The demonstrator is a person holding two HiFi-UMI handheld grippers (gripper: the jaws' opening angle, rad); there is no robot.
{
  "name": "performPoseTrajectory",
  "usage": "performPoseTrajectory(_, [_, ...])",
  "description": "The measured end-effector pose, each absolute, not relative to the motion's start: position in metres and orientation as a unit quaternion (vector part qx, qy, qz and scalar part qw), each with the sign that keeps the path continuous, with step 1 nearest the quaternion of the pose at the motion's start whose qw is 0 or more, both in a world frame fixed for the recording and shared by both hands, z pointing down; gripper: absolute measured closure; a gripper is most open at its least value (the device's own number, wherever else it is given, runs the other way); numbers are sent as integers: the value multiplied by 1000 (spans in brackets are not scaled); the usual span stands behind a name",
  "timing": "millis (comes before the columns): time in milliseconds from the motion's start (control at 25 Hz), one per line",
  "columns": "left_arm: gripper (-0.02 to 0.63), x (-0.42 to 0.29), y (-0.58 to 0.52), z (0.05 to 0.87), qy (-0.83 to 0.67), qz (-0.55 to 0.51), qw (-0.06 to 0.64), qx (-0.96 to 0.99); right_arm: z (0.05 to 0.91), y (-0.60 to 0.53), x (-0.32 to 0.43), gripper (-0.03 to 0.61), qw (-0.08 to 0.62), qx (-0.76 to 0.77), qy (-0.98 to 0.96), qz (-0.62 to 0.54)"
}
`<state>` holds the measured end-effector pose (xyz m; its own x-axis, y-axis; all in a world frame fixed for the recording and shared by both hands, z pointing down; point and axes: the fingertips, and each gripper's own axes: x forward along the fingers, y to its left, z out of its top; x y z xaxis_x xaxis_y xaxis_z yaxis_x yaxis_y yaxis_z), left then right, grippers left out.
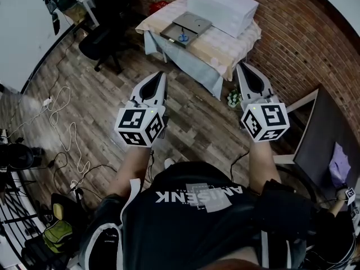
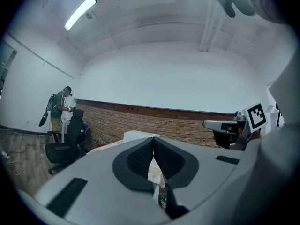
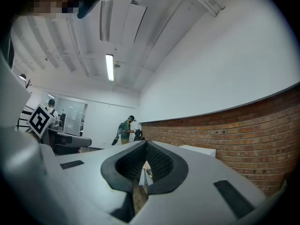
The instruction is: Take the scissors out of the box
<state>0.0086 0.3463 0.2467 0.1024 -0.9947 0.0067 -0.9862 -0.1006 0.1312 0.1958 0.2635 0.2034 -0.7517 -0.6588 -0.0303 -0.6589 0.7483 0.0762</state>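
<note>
table [image 1: 216,52] w/ cloth stands by brick wall [image 1: 304,44], well apart from both grippers. big white box [image 1: 222,7] on it, flat grey box [image 1: 194,22] just beside. left gripper [image 1: 162,75] + right gripper [image 1: 241,66] held level, jaws pressed together, empty. small blue item [image 1: 183,36] in grey box, too small to id.

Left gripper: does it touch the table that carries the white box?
Apart. The head view shows bare floor between the left gripper and the table.

Both arms stuck out level ahead of the chest, left claw [image 1: 161,76] and right claw [image 1: 242,67] side by side, jaws closed on nothing.
</note>
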Motion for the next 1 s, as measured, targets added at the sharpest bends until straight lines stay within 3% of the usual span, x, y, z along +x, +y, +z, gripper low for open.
performPoseTrajectory(1000, [601, -79, 342, 252, -657, -63, 51, 750, 220, 265, 121, 535, -33, -376, 925, 47])
